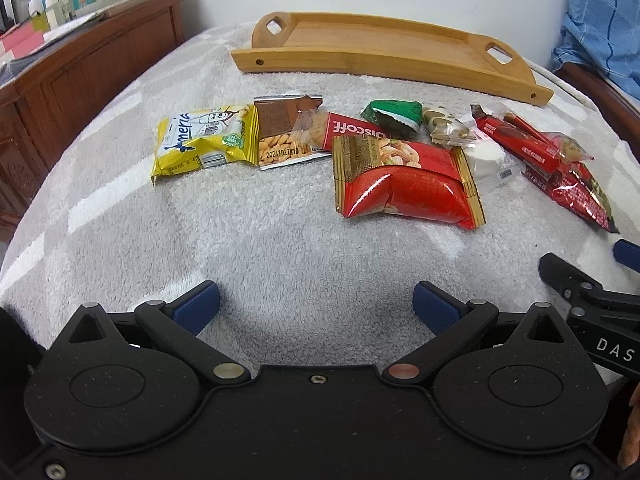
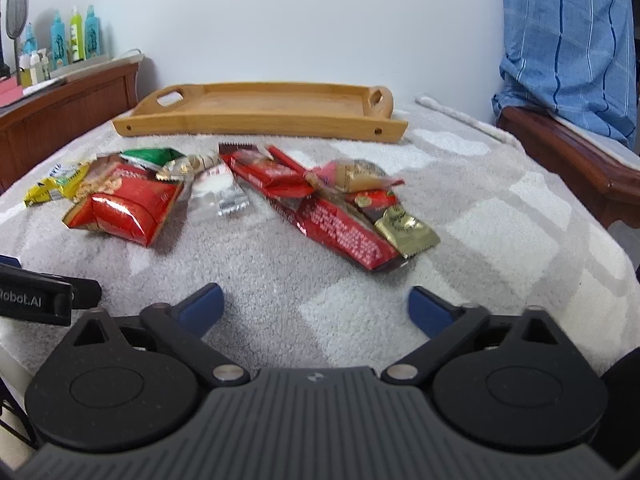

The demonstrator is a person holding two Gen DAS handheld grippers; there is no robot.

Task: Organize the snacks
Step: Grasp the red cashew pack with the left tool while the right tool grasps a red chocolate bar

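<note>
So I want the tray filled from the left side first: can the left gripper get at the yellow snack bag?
Probably yes. The left gripper is open, and only bare blanket lies between it and the yellow snack bag.

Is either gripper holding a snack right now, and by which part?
Nothing is held. The left gripper and right gripper are both open over the blanket, short of the snacks. The wooden tray has nothing in it.

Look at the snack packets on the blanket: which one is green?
The small green packet with the zigzag white edge, lying behind the big red nut bag, nearer the wooden tray. The other packets are yellow, red, white or gold.
</note>
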